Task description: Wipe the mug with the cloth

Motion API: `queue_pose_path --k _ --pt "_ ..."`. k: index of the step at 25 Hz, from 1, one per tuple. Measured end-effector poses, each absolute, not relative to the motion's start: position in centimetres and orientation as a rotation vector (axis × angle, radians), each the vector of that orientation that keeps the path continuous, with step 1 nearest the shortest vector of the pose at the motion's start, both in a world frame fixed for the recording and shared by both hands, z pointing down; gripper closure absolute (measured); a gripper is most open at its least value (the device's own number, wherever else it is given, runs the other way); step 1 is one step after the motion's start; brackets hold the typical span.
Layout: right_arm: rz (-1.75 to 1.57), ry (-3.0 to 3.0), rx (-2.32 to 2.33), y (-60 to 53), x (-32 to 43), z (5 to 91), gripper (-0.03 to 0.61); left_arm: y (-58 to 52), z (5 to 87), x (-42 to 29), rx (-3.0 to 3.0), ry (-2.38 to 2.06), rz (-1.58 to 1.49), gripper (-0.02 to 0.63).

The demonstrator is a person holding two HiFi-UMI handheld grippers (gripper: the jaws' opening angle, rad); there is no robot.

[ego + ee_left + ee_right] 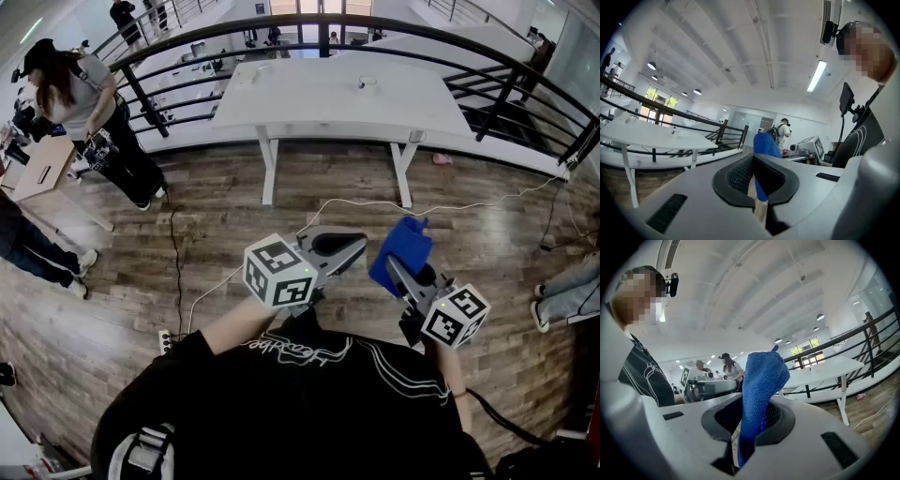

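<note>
**Status: blue cloth clamped in right gripper, left gripper empty**

**Head view.** The left gripper (352,246) sits at frame centre, above the wooden floor (234,225). Its jaws are drawn together with nothing between them. The right gripper (397,266) sits just right of centre, near the left one but not touching it. It clamps a blue cloth (401,246), which stands up from the jaws as a bunched fold. A white table (309,98) occupies the upper centre, behind a curved black railing (187,42). A small white object (367,84) rests on the tabletop; it is too small to identify as a mug. A white cable (450,204) runs across the floor below the table. A standing person (89,103) is at the upper left.

**Left gripper view.** The jaws of the left gripper (753,163) are closed down to a narrow slit at lower centre and grip nothing. The cloth (764,143) shows beyond the jaw tips, clear of the pads. The table (651,133) and railing (670,112) appear at centre left.

**Right gripper view.** The jaws of the right gripper (748,420) are pressed onto the cloth (761,380). The cloth rises from the slit at lower centre and flops over toward the right at frame centre. The left gripper (710,387) shows at centre left, behind the cloth. The table (825,366) stands at centre right.
</note>
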State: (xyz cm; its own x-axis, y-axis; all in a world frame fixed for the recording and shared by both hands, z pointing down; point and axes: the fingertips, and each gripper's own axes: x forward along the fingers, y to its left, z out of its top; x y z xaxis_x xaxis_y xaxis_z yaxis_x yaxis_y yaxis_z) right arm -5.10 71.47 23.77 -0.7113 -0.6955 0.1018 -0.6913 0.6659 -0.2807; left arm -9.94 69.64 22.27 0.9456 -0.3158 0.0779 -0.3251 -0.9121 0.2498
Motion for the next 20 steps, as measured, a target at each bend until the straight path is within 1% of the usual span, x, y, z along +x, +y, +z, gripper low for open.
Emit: queue_pose_path --k 20 --pt "-0.486 2.816 -1.130 71.6 -4.7 22.8 0.525 70.1 21.5 -9.4 2.874 -0.459 0.087 0.607"
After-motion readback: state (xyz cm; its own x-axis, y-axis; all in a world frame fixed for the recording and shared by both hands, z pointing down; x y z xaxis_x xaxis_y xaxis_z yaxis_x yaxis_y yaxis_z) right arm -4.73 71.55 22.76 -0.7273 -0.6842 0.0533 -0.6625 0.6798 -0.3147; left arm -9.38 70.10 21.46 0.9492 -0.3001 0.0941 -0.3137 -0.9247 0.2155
